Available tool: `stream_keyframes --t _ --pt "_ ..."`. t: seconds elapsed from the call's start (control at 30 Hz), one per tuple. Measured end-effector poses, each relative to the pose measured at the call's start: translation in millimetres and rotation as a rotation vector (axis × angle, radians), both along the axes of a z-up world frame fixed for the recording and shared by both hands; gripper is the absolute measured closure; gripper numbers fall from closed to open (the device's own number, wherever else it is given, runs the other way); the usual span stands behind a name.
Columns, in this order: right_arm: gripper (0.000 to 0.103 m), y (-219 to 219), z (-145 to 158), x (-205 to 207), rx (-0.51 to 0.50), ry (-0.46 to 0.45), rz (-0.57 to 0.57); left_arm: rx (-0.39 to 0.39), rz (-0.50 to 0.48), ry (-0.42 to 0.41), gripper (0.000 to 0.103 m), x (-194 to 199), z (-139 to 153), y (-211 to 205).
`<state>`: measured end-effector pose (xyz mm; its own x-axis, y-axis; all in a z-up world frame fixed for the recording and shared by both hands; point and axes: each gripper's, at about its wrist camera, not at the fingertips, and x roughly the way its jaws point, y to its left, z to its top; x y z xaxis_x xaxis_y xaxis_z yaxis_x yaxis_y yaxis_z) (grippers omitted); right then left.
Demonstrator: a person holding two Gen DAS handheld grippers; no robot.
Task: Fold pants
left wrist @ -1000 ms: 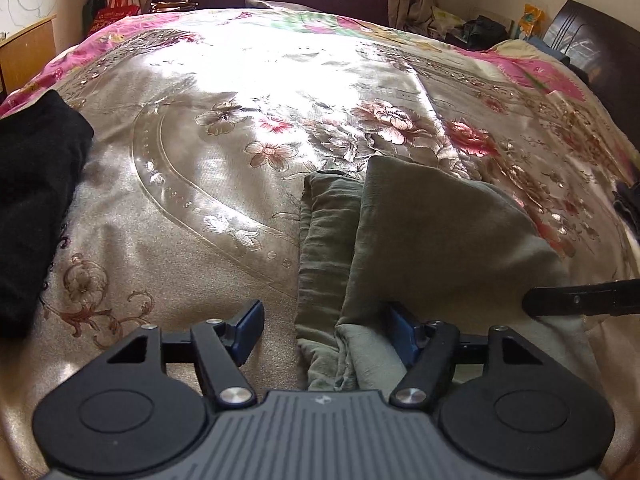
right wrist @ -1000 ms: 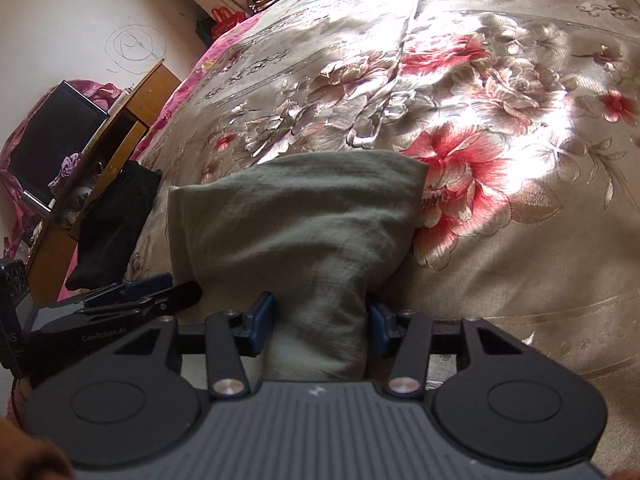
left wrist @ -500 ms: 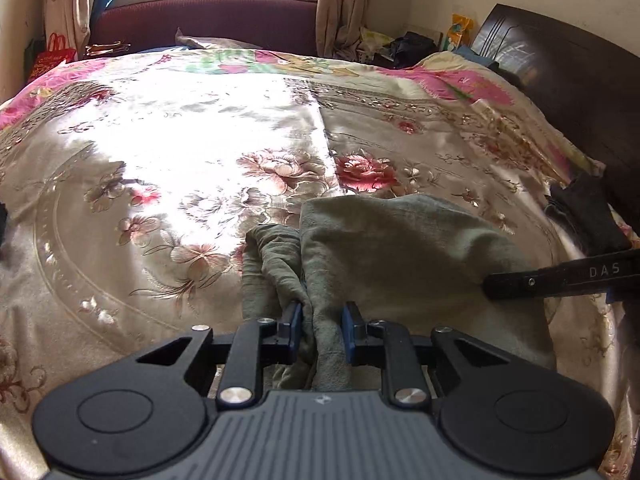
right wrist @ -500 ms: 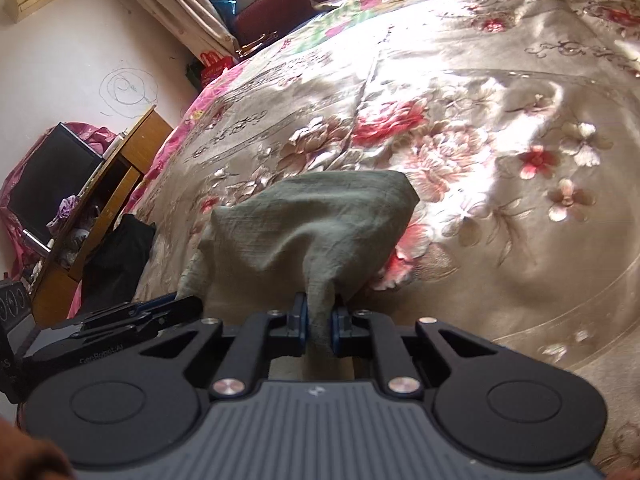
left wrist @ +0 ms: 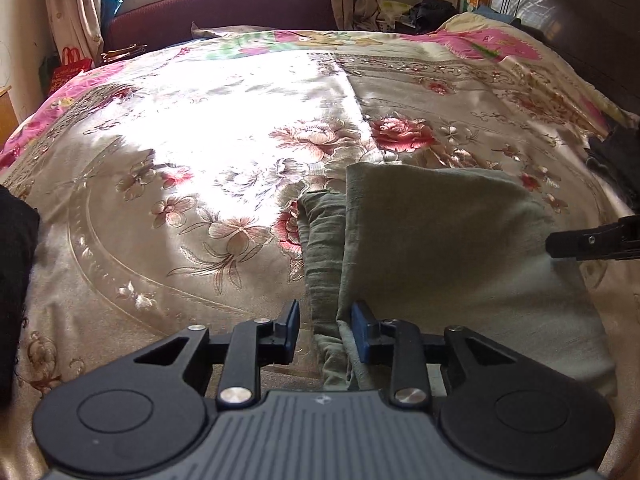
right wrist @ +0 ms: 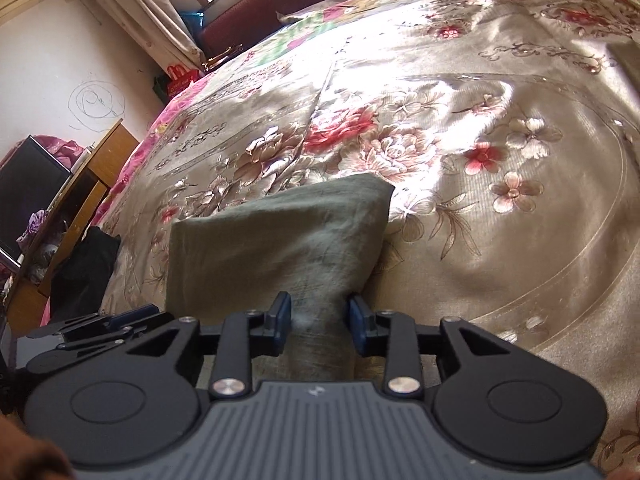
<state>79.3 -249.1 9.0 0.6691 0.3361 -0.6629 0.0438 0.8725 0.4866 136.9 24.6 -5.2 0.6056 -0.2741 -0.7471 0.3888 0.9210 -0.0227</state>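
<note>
Fingers on both your left gripper (left wrist: 325,332) and right gripper (right wrist: 318,323) sit apart (gripping nothing), straddling the near edge of the pants (left wrist: 448,264), which stretch straight ahead.

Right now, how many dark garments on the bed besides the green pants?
2. One black pile lies at the bed's left edge; another dark garment lies at the right edge near the headboard. More may be hidden out of frame.
</note>
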Motion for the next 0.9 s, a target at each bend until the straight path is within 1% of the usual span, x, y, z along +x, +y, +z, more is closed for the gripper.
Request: stream_keyframes --t 0.03,0.07,0.17,0.27,0.33,0.43,0.47,0.5,0.57,0.6,0.67,0.7,0.73,0.8,0.9 --pt "0.060 -0.2 2.2 -1.8 -0.007 -0.006 -0.003 0.002 0.012 -0.004 0.052 -1.0 0.6 0.7" --pt "0.059 0.4 5.0 -3.7 -0.022 -0.014 -0.005 0.000 0.022 -0.009 0.052 -2.8 3.3 1.1" --pt "0.059 5.7 16.1 -9.6 -0.096 -0.057 -0.002 -0.041 0.031 -0.050 0.051 -15.3 21.7 3.7" --pt "0.059 11.3 22.5 -11.9 -0.090 -0.084 0.028 -0.082 -0.005 -0.071 0.046 -19.5 35.1 2.0" --pt "0.058 17.0 24.0 -11.7 -0.087 -0.089 0.042 -0.091 -0.024 -0.058 0.043 -14.8 34.7 -3.0" --pt "0.058 25.3 21.8 -13.5 -0.077 -0.081 0.060 -0.062 -0.024 -0.031 0.043 -0.9 23.1 -15.2" --pt "0.058 27.4 20.5 -15.3 -0.077 -0.076 0.063 -0.068 -0.018 -0.015 0.043 4.0 18.4 -17.8" --pt "0.058 29.1 19.0 -17.1 -0.076 -0.072 0.066 -0.076 -0.017 -0.002 0.044 7.5 16.0 -19.0" --pt "0.058 32.3 15.2 -20.6 -0.068 -0.063 0.080 -0.081 -0.031 -0.005 0.056 8.7 14.2 -25.1" --pt "0.058 33.8 13.7 -21.4 -0.067 -0.059 0.087 -0.057 -0.041 -0.022 0.063 6.8 15.5 -30.2" --pt "0.058 37.7 11.1 -21.3 -0.074 -0.054 0.100 -0.014 -0.055 -0.043 0.067 3.3 16.3 -36.6" --pt "0.058 39.1 10.1 -21.1 -0.078 -0.054 0.102 -0.002 -0.067 -0.041 0.072 3.0 16.0 -37.5" --pt "0.058 40.1 9.6 -21.1 -0.082 -0.057 0.101 0.002 -0.076 -0.031 0.075 3.9 15.1 -37.2" --pt "0.058 38.9 8.3 -20.0 -0.071 -0.057 0.094 -0.003 -0.062 0.001 0.075 10.3 11.3 -35.2" --pt "0.058 31.8 8.5 -19.6 -0.057 -0.057 0.066 -0.024 -0.054 0.036 0.067 20.3 5.5 -33.7"
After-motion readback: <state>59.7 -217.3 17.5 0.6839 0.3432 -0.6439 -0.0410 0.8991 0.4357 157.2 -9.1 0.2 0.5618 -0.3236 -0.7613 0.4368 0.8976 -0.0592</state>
